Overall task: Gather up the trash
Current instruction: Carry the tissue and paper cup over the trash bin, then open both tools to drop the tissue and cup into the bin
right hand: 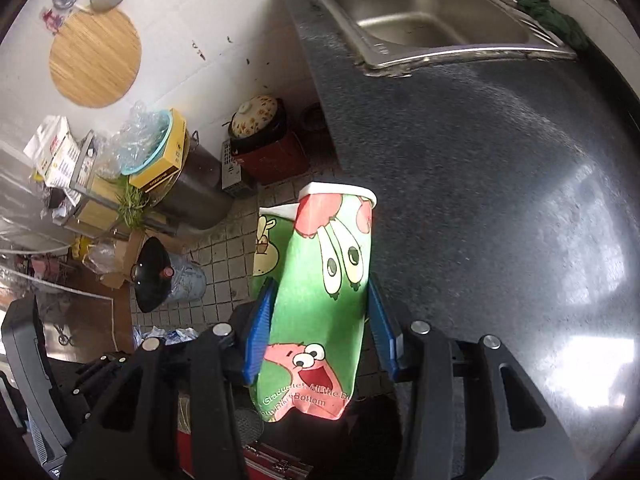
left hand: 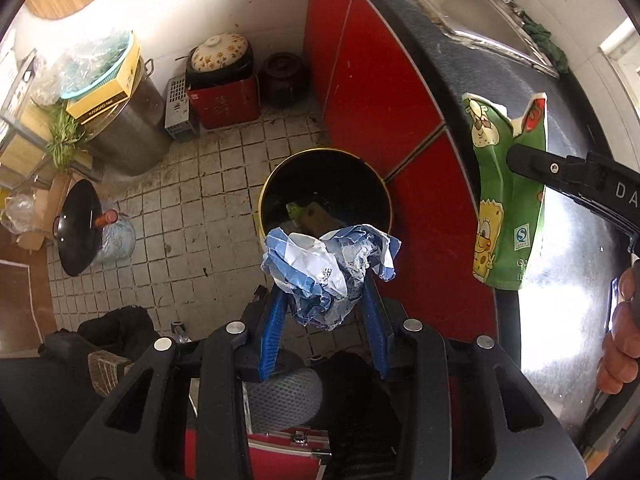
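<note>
My left gripper [left hand: 326, 300] is shut on a crumpled blue-and-white wrapper [left hand: 330, 270] and holds it above the near rim of a round black bin [left hand: 326, 196] on the tiled floor; some trash lies inside the bin. My right gripper [right hand: 320, 308] is shut on a flattened green cartoon paper cup [right hand: 320, 304], held at the countertop's left edge. In the left wrist view the same cup [left hand: 508, 196] hangs over the counter edge to the right of the bin, pinched by the right gripper's black finger [left hand: 532, 162].
A dark countertop [right hand: 480, 200] with a steel sink [right hand: 432, 16] is on the right, over red cabinet doors [left hand: 368, 92]. Pots, boxes, a steel drum [left hand: 128, 136], a black wok [left hand: 78, 232] and a water jug [left hand: 116, 238] crowd the far floor.
</note>
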A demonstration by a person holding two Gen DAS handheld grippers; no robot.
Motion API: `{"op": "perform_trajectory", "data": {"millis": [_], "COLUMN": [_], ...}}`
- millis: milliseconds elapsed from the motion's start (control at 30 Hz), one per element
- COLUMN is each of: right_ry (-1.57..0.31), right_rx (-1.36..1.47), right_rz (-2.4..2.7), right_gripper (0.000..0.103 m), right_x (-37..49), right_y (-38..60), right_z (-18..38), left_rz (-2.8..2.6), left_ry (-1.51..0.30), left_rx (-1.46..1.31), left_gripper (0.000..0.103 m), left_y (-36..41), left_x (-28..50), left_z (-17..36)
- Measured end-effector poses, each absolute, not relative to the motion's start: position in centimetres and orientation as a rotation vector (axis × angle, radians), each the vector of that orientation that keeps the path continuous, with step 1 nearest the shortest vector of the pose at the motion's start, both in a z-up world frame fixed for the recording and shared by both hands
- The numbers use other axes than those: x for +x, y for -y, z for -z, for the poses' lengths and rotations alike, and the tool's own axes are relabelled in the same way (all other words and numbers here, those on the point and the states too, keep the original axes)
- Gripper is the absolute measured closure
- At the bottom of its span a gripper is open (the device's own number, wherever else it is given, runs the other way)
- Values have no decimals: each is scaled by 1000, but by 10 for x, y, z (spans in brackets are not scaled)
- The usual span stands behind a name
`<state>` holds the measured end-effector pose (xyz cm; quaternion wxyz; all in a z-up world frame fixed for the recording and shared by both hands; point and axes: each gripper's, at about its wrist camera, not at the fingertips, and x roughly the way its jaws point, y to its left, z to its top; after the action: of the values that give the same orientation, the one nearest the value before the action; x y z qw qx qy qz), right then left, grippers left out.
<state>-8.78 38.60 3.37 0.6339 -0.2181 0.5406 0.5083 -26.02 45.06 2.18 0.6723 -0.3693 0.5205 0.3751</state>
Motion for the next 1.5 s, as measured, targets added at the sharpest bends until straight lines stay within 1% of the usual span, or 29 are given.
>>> {"op": "perform_trajectory", "data": {"millis": [167, 300, 533, 933, 1167, 1267, 1300, 1333, 1367, 1400, 1433, 1500], "right_ry": [-1247, -1214, -1233, -1256, -1255, -1249, -1248, -1248, -1242, -1226, -1206, -1186], "right_rx": [-595, -710, -766, -781, -799, -823, -823, -823, -820, -814, -815, -800], "right_rz": [-1185, -1197, -1197, -1194, -1161, -1159, -1163, -1170, -1169, -1174, -1180, -1197], "right_gripper": [58, 58, 58, 58, 58, 56, 54, 50, 36, 27, 26, 24], "right_x": [-112, -127, -130, -136, -134, -137, -138, -139, -140, -141, -142, -143], "right_y": [-428, -450, -473, -487, -496, -501, -502, -503, -504, -504, -505, -509], "right_z": [2, 29, 58, 72, 85, 92, 92, 92, 89, 85, 79, 65], "left_rz": [-864, -861, -857, -839, -820, -804, -797, -801, -816, -842, -868, -870], "left_ry": [-1166, -1172, -1158, -1154, -1156, -1147, -1145, -1141, -1140, -1141, -1135, -1113], "left_rx": [-924, -961, -1025, -1048, -1075, -1103, -1117, -1123, -1116, -1092, -1064, -1041], "left_gripper": [67, 67, 67, 68, 68, 67, 63, 58, 41, 26, 24, 22], "left_y": [-468, -479, -487, -492, -497, -501, -502, -505, -506, -507, -506, -506], "left_x": [-268, -267, -264, -263, -261, -261, -262, -263, -264, -265, -266, -268], "left_z": [16, 42, 64, 80, 98, 105, 106, 106, 105, 102, 97, 86]}}
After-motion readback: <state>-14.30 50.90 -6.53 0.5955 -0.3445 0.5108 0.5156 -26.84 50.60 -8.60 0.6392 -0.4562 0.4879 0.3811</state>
